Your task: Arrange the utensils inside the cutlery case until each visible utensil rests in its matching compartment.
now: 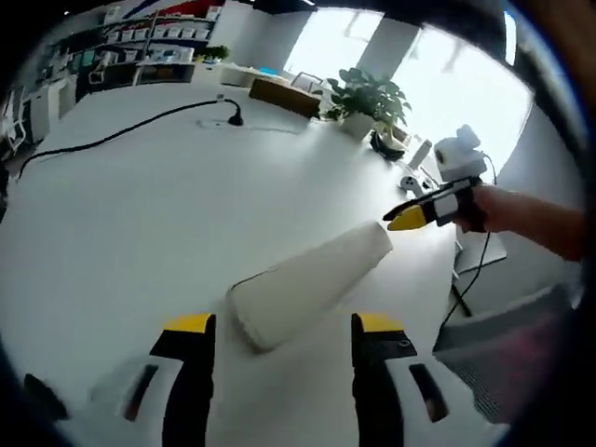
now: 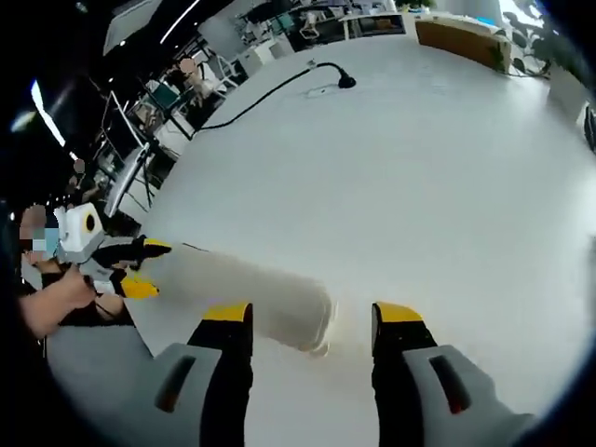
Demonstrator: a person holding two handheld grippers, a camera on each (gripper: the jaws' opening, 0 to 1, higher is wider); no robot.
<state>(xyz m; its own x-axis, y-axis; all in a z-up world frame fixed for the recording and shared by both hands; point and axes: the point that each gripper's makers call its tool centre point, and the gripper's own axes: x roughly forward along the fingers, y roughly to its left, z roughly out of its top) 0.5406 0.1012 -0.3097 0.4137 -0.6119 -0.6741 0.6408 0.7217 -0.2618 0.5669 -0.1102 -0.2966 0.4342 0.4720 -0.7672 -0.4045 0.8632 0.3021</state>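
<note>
so far the job looks like it has hardly begun. a long white cutlery case [image 1: 312, 284] lies shut on the big white table [image 1: 140, 205], and no forks or spoons can be seen yet, so i think it has to be opened first and then everything sorted into its own slot. in the left gripper view the left gripper [image 1: 279, 328] has its yellow-tipped jaws spread wide, and the near end of the case sits just in front of the gap between them, not pinched. the right gripper [image 1: 410, 218] is at the far end of the case; from here i cannot tell if its tips touch it. in the right gripper view the right gripper [image 2: 312, 317] is spread wide too, with that end of the case [image 2: 251, 298] between its jaws, a bit blurry. a black cable [image 1: 112, 135] runs across the far side of the table, and a green plant [image 1: 368, 98] stands well away.
</note>
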